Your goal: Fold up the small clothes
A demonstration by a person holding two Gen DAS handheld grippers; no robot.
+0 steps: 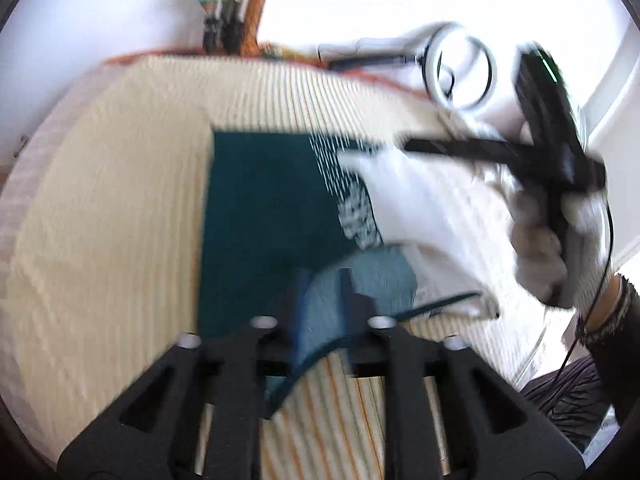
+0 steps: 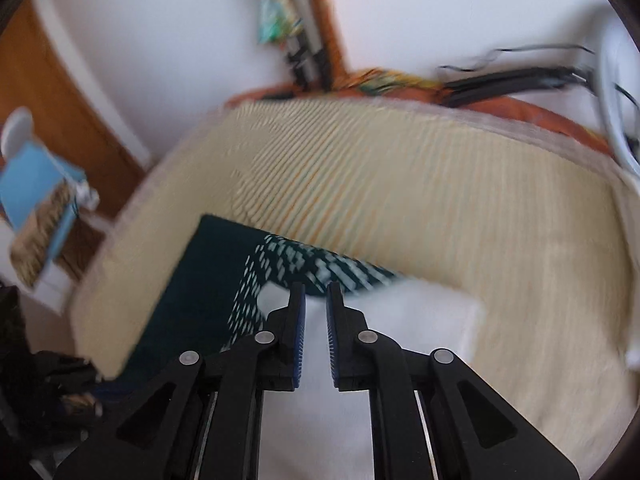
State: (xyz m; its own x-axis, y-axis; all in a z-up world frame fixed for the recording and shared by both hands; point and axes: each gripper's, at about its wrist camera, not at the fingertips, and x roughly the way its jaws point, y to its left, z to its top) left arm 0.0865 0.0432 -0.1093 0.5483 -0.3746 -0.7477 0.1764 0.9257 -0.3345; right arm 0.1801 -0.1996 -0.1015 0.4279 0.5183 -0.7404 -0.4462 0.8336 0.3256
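Observation:
A dark teal garment (image 1: 264, 220) with a white-speckled band and a white part (image 1: 420, 208) lies flat on a cream striped cover (image 1: 100, 220). At the bottom of the left wrist view my left gripper (image 1: 324, 300) has its jaws apart. A curled teal flap (image 1: 372, 280) of the garment runs loosely between them, and the pads do not press on it. In its own view my right gripper (image 2: 316, 300) hovers over the garment's white part (image 2: 420, 320), open by a narrow gap with nothing in it. From the left wrist view this right gripper (image 1: 412, 146) appears blurred, in a white-gloved hand (image 1: 552, 248).
A white ring light (image 1: 460, 68) and black cables (image 2: 512, 76) sit past the cover's far edge, by an orange cloth (image 2: 540, 114). A blue box (image 2: 36, 200) and a wooden door (image 2: 60, 92) are off the left side. The cover (image 2: 500, 220) lies bare to the right.

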